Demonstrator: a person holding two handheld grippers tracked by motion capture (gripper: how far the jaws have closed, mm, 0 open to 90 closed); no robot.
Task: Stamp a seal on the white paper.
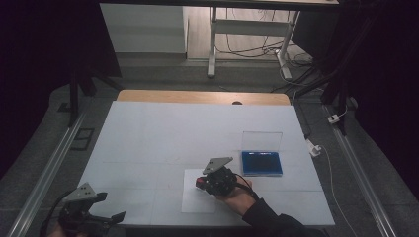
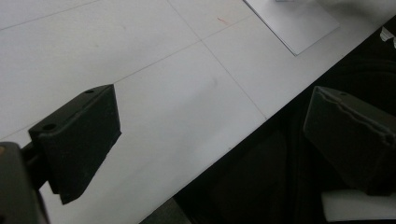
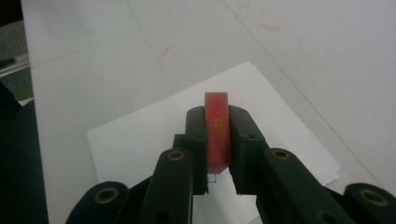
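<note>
Red block (image 3: 217,128) pinched in right tool (image 3: 217,140) over paper (image 3: 140,140); shallow grip, could slip or twist out. Left tool (image 2: 210,140) wide, empty, at bench (image 2: 140,56) edge.

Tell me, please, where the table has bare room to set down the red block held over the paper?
The table is bare across its far half and the left side, from the white paper sheet out to the open left gripper. It is busier on the right: the right gripper holds the red block over the sheet, with the blue case just beyond.
</note>
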